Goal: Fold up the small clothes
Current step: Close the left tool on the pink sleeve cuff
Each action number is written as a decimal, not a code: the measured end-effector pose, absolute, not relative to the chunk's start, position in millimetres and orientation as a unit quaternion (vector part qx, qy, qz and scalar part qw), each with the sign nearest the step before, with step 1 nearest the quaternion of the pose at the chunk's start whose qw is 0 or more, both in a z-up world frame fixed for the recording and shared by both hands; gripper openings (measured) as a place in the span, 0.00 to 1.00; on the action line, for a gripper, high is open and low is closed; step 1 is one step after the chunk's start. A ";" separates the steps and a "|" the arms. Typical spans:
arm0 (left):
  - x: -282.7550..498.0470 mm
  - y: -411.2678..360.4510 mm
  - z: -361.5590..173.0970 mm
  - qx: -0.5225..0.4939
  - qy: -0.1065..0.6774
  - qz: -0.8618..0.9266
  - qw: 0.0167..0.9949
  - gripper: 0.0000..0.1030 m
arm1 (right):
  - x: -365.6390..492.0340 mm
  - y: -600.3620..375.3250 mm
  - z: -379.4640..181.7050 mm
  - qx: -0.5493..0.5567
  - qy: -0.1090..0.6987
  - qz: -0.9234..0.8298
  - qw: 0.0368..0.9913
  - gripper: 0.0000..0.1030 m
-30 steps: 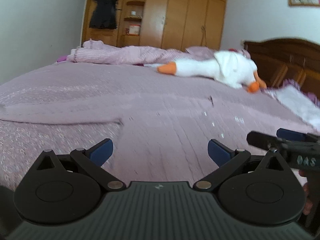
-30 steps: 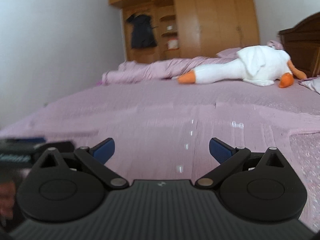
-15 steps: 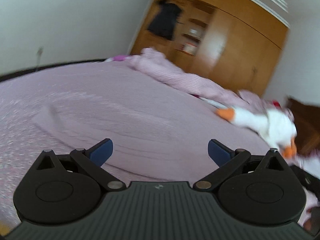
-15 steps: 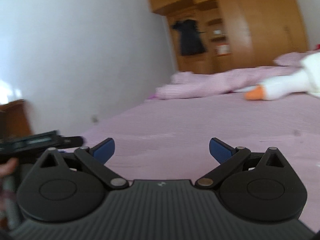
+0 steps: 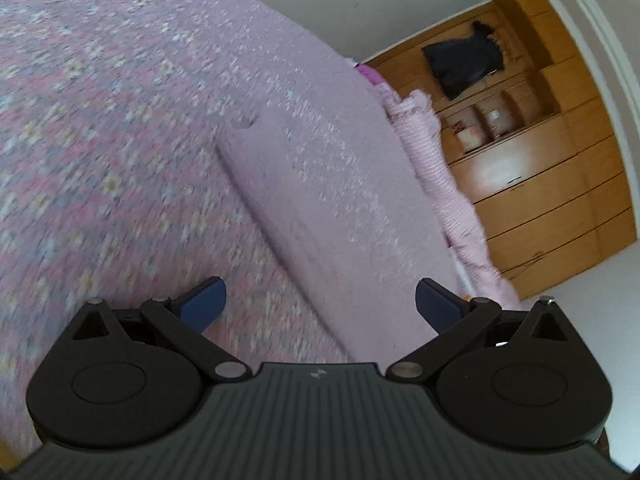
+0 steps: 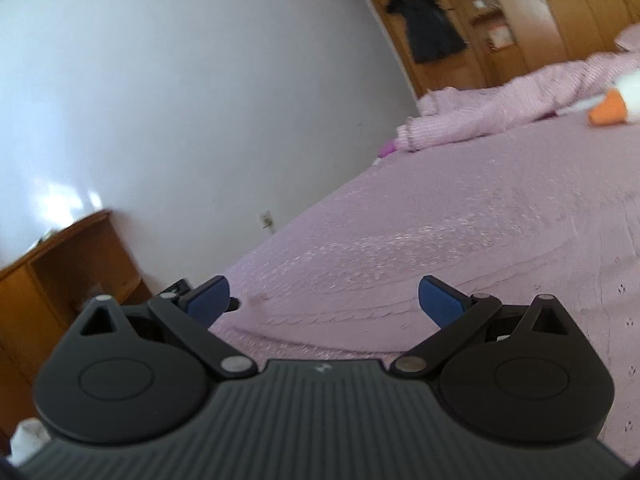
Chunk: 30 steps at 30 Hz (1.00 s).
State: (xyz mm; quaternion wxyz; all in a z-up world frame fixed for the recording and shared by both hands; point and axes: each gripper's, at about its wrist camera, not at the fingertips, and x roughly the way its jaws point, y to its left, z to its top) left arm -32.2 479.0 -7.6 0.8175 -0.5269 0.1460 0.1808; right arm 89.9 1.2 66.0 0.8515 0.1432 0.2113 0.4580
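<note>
My left gripper (image 5: 320, 300): the two blue fingers stand wide apart and hold nothing; it is tilted above the bed.
My right gripper (image 6: 324, 298): also spread wide, nothing between the fingers.
Garment (image 5: 320, 208): a pale lilac knitted piece, lying flat on the bed; its straight folded edge runs just in front of my left fingers. In the right view its cable knit (image 6: 460, 264) lies ahead of my right fingers.
Bed cover (image 5: 100, 128): pink with a small flower pattern, under the garment.
Far side: a rumpled pink blanket (image 6: 500, 108), a white plush toy (image 6: 624, 98), a wooden wardrobe (image 5: 560, 184) with a dark dress (image 5: 464, 60) hanging.
</note>
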 end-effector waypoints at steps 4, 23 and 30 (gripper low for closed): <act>-18.3 496.0 -11.3 -0.523 0.142 0.165 0.824 1.00 | 100.5 5.7 64.1 0.154 0.215 0.447 0.855 1.00; -24.1 490.6 -17.6 -0.474 0.049 0.250 0.843 0.72 | 115.1 2.8 42.3 0.154 0.246 0.424 0.858 1.00; -54.2 479.9 -26.5 -0.471 0.042 0.273 0.838 0.53 | 118.3 3.3 42.3 0.151 0.247 0.421 0.859 1.00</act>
